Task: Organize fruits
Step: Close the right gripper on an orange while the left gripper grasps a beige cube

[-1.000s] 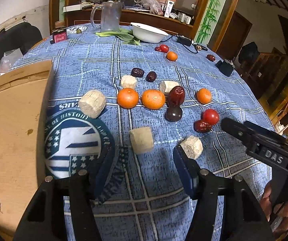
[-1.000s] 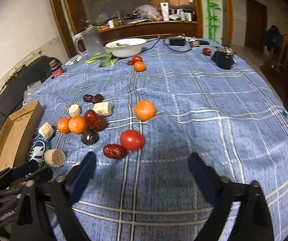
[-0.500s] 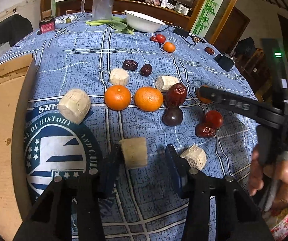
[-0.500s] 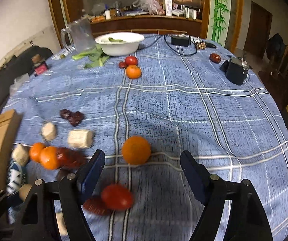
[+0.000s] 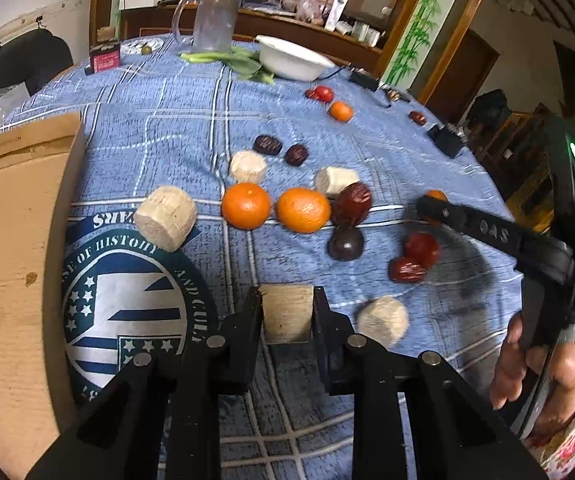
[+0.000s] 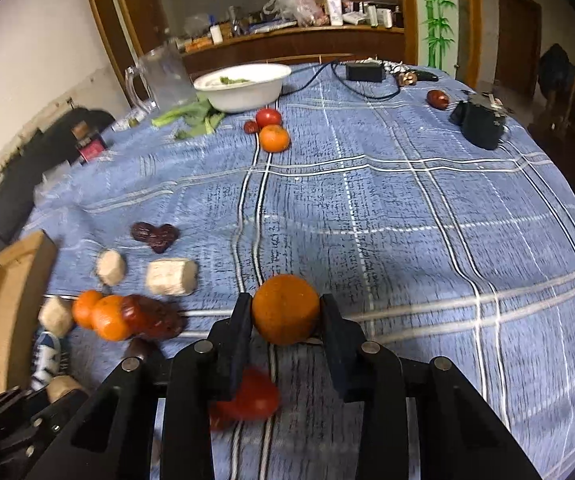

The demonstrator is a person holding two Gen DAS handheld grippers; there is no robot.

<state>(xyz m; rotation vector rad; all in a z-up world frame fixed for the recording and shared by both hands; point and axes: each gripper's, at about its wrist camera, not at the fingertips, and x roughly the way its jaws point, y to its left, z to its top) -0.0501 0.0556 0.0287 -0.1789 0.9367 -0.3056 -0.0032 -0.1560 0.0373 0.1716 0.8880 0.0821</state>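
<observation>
Right tongs have closed around the round, dull-skinned orange.

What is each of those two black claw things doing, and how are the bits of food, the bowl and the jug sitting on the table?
left gripper: shut on a pale chunk.
right gripper: shut on an orange.
two oranges: loose on the cloth, side by side.
red tomato: on the cloth under the right gripper, blurred.
white bowl: upright, some greens inside.
clear jug: upright; contents unclear.
cardboard box: open.
</observation>
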